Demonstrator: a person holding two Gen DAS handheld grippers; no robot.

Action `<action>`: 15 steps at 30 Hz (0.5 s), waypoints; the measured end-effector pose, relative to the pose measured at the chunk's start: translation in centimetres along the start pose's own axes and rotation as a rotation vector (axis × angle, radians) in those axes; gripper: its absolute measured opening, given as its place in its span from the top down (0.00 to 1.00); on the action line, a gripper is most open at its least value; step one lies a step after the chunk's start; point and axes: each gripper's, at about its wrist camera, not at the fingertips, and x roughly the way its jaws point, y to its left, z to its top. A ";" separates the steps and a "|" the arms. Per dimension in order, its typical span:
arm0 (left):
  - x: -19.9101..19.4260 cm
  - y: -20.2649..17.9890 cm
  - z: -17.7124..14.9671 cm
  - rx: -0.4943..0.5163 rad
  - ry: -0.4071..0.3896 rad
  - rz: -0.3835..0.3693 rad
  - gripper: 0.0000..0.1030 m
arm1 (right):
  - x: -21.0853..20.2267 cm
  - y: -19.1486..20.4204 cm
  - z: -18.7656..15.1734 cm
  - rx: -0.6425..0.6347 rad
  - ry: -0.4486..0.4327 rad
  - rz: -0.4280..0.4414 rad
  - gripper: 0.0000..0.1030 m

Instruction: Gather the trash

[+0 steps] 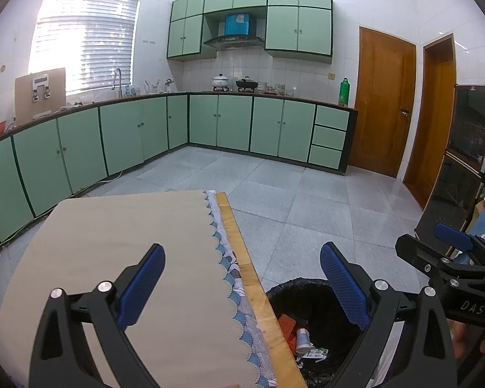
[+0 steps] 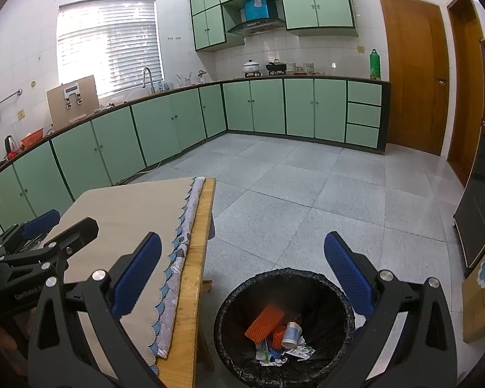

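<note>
A round bin lined with a black bag (image 2: 284, 274) stands on the floor beside the table; in it lie an orange ridged wrapper (image 2: 264, 322), a paper cup (image 2: 291, 334) and white paper scraps (image 2: 302, 352). The same bin (image 1: 294, 286) shows at the bottom of the left wrist view with the cup (image 1: 303, 341) inside. My right gripper (image 2: 242, 278) hangs open above the bin, holding nothing. My left gripper (image 1: 242, 287) is open over the table edge, also holding nothing. Each gripper shows in the other's view, the right gripper (image 1: 449, 245) and the left gripper (image 2: 51, 226).
The wooden table (image 2: 190, 323) carries a beige cloth (image 1: 119, 245) with a scalloped blue edge. Green cabinets (image 1: 236, 123) line the far walls. A dark glass-front cabinet (image 1: 465, 161) stands on the right, near two wooden doors (image 2: 414, 71). Grey floor tiles (image 2: 307, 194) stretch beyond the bin.
</note>
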 end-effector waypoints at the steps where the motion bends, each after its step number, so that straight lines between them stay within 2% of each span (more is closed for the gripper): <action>1: 0.0 0.0 0.1 -0.001 0.000 0.001 0.08 | 0.0 0.0 0.0 -0.001 0.001 0.000 0.05; 15: 0.0 0.3 0.1 -0.002 0.001 0.001 0.08 | 0.2 0.5 0.0 -0.004 0.004 0.003 0.05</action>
